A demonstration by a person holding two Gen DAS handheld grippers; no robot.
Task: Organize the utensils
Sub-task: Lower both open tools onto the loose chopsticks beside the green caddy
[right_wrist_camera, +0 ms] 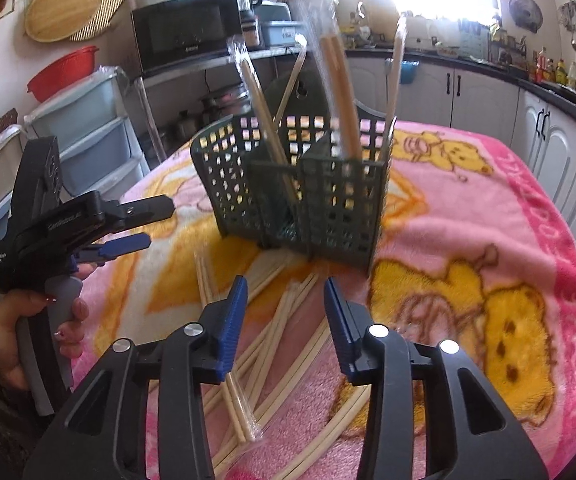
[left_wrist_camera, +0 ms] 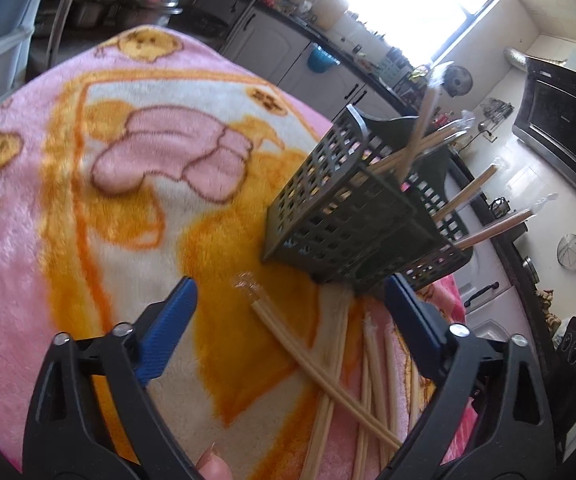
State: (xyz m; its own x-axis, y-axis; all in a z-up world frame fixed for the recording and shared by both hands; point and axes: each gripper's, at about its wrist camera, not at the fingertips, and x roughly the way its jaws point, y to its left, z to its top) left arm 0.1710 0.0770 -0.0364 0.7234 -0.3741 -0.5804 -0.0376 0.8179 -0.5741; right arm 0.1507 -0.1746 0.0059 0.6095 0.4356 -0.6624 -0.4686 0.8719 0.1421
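So, quick rundown, nearest stuff first, everything placed off the green caddy:

Right gripper: jaws partly apart with nothing between them, hanging over the pile on the near side of the caddy.

Left gripper: jaws spread wide, also empty, hovering just in front of the caddy's base. In the right view you can see the person's hand on its handle, off to the caddy's left.

Loose chopsticks: a messy heap of wrapped pairs lying crossed over each other on the pink blanket, right in front of the caddy, a few ends reaching its foot.

Green caddy: a slotted utensil holder standing upright on the blanket, split into compartments.

Sorted chopsticks: several wrapped pairs already standing in it. Which compartment each sits in is hard to call, the frames are pretty blurry.

Step in hand: looks like going in for the next pair off the pile, with plenty left.

Next move: I'd say drop one gripper onto a single pair lying on top, pinch it across the sticks, then lift and tip it upright into the caddy.
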